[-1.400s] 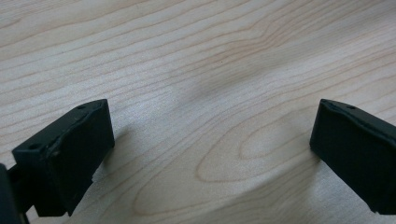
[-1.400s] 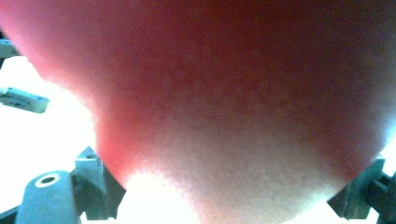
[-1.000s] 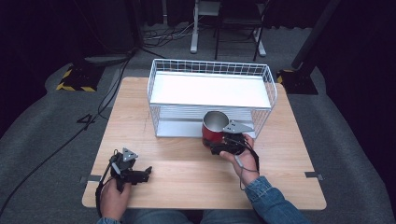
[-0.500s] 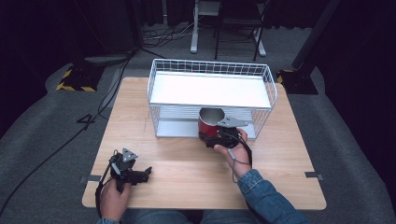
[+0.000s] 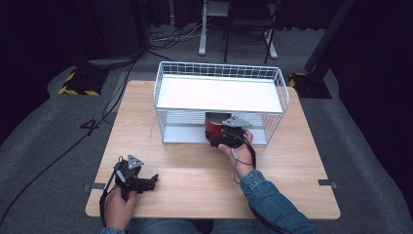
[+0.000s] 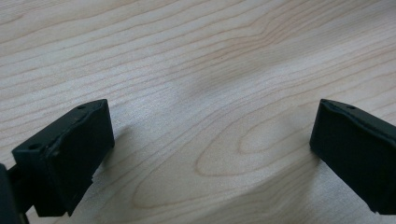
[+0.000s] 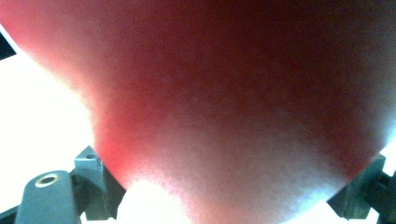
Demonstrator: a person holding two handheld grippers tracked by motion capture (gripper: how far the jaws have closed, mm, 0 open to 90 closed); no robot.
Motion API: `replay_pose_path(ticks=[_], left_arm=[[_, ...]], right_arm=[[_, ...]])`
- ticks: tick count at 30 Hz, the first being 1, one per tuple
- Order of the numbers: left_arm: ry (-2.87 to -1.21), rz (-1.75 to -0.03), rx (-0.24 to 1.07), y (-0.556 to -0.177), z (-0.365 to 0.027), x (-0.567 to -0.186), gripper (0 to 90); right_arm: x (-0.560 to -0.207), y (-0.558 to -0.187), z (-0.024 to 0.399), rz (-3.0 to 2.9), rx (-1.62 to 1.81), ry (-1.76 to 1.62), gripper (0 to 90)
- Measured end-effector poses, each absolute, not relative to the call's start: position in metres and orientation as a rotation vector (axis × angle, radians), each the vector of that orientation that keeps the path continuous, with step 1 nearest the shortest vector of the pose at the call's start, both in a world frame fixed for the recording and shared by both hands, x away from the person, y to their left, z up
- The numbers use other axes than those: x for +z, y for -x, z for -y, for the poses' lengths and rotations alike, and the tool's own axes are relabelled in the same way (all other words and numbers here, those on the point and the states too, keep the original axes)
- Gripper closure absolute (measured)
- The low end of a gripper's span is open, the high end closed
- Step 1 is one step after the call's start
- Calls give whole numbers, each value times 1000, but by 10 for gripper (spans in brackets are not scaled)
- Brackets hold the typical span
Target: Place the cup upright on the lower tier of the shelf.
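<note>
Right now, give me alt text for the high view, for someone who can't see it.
The right gripper holds a red cup in the lower level of a white wire rack on a wooden table. The left gripper rests open near the front left corner.

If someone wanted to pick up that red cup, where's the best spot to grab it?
Probably the side wall of the red cup, approached from the table's front edge. It sits in the wire rack's lower level, under the white shelf, so coming from above is blocked. The right gripper comes at it that way.
</note>
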State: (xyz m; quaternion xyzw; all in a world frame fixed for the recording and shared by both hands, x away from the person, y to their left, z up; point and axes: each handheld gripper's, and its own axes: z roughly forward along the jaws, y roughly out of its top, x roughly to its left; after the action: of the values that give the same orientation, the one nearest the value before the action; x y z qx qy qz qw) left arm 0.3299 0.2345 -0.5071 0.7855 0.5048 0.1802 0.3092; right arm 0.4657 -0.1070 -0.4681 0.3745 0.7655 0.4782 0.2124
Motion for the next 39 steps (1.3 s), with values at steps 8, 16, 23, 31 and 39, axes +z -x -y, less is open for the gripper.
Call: replay_pose_path(ticks=[8,16,23,31,39], left_arm=[[-2077,-1333,477,-330,-235,-507,1],[-2078,-1332,477,-330,-235,-507,0],[-2077,-1334,476,-330,-235,-507,1],[-2078,-1334,476,-330,-235,-507,1],[-2076,-1333,476,-330,-234,-507,1]], right_arm=[[-470,-478,103,-2093,1305,-1050,169],[-475,-488,95,-2058,1289,-1082,169],[-479,-494,94,-2025,1271,-1107,168],[-484,-498,93,-2011,1270,-1133,168],[-484,-500,94,-2019,1277,-1134,166]])
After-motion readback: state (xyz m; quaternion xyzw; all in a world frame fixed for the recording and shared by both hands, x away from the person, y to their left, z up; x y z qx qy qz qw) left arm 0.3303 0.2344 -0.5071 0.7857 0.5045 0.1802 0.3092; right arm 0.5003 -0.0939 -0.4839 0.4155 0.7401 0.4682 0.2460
